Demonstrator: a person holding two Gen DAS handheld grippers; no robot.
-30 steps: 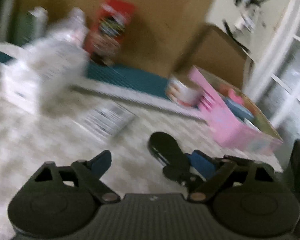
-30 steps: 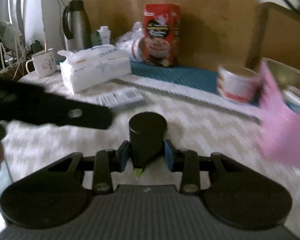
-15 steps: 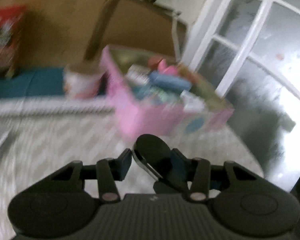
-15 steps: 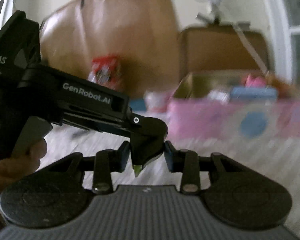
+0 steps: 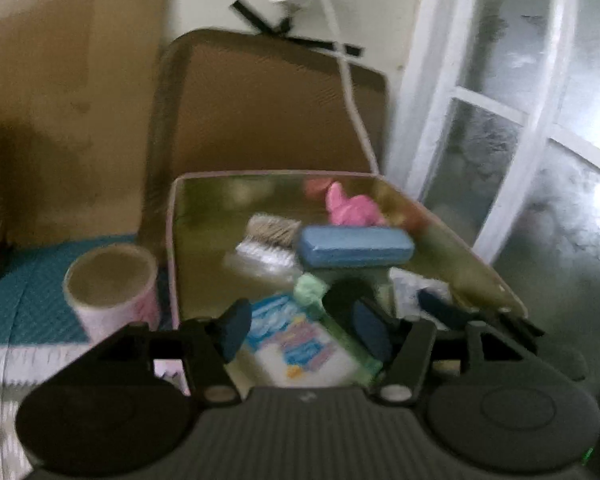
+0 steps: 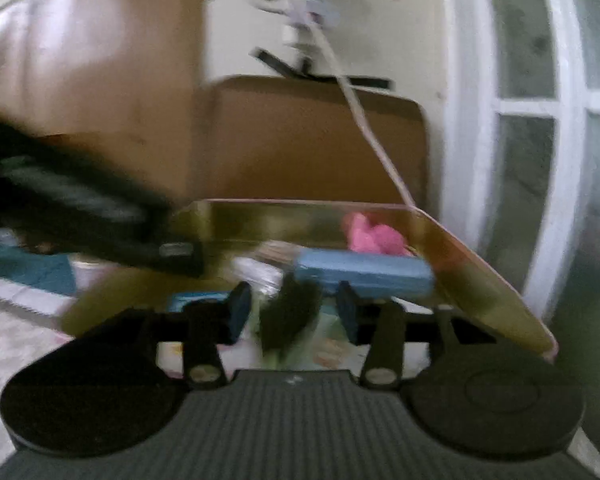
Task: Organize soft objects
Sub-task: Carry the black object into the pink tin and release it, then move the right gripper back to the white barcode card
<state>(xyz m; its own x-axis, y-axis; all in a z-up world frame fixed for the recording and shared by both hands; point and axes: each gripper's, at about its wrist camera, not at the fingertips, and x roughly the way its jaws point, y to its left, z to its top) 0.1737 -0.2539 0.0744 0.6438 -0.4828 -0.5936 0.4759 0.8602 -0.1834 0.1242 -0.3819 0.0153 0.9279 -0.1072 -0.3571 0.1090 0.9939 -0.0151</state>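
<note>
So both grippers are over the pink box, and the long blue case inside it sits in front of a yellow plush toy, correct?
Not quite: the plush toy behind the blue case is pink, not yellow, as the left wrist view shows. The rest stands: both grippers are over the pink box.

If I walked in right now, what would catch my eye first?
Probably the pink box with its shiny gold lining, crammed with odds and ends: a blue case lying across the middle and a bright pink toy behind it. Close by, both black tools hover over the box's near end.

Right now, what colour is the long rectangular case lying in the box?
Blue; the case shows best in the left wrist view.
</note>
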